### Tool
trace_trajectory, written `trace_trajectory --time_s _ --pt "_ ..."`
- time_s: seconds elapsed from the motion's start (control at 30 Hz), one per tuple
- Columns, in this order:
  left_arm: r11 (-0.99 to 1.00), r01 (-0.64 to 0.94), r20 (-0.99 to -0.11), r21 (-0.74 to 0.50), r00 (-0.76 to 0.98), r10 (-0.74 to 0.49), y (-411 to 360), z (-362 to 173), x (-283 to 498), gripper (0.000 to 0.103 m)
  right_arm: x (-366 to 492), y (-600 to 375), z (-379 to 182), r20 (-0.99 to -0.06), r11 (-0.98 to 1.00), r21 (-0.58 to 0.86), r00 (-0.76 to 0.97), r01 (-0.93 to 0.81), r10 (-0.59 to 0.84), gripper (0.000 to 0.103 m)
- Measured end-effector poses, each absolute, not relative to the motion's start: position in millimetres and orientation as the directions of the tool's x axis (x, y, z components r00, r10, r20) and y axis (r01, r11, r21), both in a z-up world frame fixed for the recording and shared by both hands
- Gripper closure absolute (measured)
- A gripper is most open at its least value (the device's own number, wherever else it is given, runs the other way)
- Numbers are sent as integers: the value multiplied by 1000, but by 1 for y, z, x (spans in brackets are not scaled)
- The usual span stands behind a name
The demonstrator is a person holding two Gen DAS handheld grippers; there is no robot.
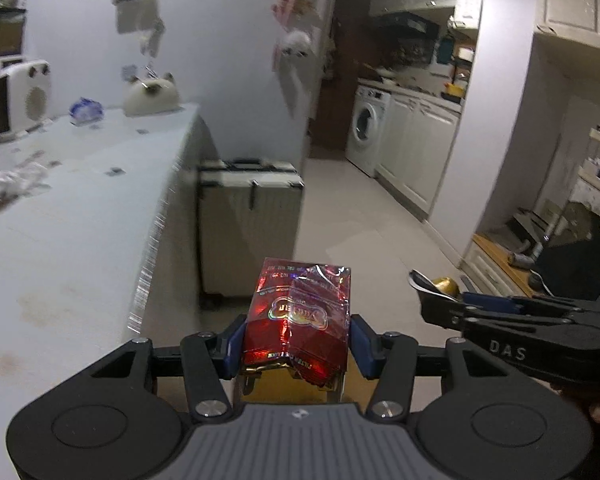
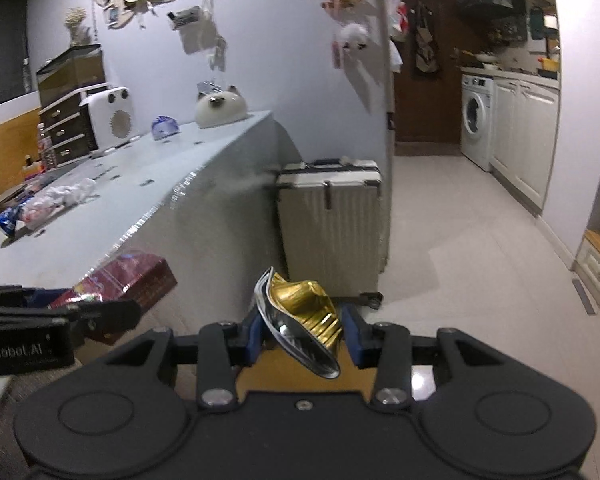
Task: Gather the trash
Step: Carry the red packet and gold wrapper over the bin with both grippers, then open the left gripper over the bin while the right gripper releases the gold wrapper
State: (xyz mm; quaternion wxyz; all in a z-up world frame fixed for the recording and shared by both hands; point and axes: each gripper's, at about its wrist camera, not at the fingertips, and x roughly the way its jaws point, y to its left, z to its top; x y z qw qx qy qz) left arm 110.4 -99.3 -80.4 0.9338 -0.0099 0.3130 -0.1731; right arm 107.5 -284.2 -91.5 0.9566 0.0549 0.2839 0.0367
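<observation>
Beside the counter edge (image 1: 156, 216), left tool (image 1: 296, 340) gripping red packet (image 1: 300, 320), right tool (image 2: 304, 332) gripping gold wrapper (image 2: 304, 308)

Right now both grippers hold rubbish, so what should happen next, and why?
Probably keep carrying both pieces to a bin. The left gripper clamps a red foil packet, the right gripper a crushed gold can, and no bin shows in either view.

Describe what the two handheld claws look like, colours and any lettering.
Both match: the left claw and right claw have matte black linkage arms with silver pivot screws, blue finger pads and round black housings. A ribbed grey plate sits at the centre. White lettering on their sides reads "DAS" and, partly cut off, "nRobot.AI".
</observation>
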Motion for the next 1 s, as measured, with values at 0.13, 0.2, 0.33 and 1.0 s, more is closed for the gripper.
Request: trace_trajectory --time_s 0.13,0.2,0.33,1.0 --pt "931 332 -627 -153 695 -351 -122 -103 117 50 105 -303 -107 -565 990 137 820 -9 86 61" --pt "932 329 -651 -152 677 -345 -130 -114 124 50 105 -310 -115 -579 990 141 811 2 81 61" --pt "939 309 -702 -150 636 -321 -144 -140 141 49 109 -322 -128 -604 988 152 793 24 74 61" --pt "932 221 -904 -287 259 -339 -157 -289 220 49 185 -323 -218 -783 983 177 612 45 113 61"
